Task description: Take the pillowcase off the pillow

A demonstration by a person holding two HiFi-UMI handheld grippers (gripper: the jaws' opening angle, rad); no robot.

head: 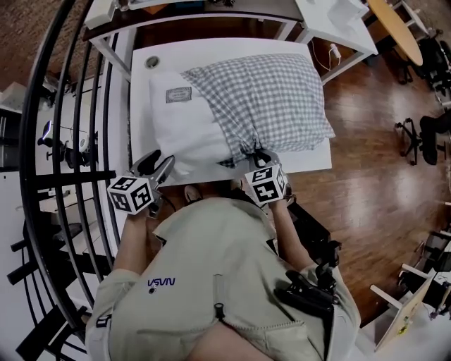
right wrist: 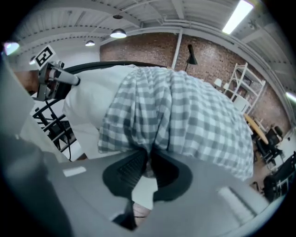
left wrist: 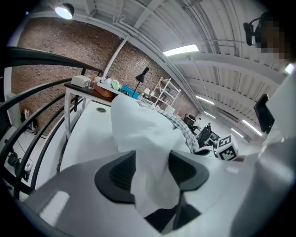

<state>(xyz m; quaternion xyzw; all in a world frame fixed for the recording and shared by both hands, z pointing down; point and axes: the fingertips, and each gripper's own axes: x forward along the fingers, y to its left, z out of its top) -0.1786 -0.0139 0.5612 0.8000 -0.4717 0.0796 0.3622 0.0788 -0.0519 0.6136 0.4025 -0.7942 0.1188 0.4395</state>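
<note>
A white pillow (head: 187,130) lies on the white table (head: 232,48), its left half bare and showing a small label (head: 178,94). A grey checked pillowcase (head: 271,99) covers its right half. My left gripper (head: 163,169) is at the pillow's near left corner. In the left gripper view, a fold of the white pillow (left wrist: 138,134) hangs loosely between the parted jaws of my left gripper (left wrist: 152,171). My right gripper (head: 259,158) is at the pillowcase's near edge. In the right gripper view, my right gripper (right wrist: 149,169) pinches bunched checked pillowcase (right wrist: 185,115) cloth.
A black curved railing (head: 63,141) runs along the left of the table. Another desk (head: 211,10) with clutter stands behind it. Wooden floor (head: 373,141) with office chairs (head: 430,134) lies to the right. The person's body fills the near side.
</note>
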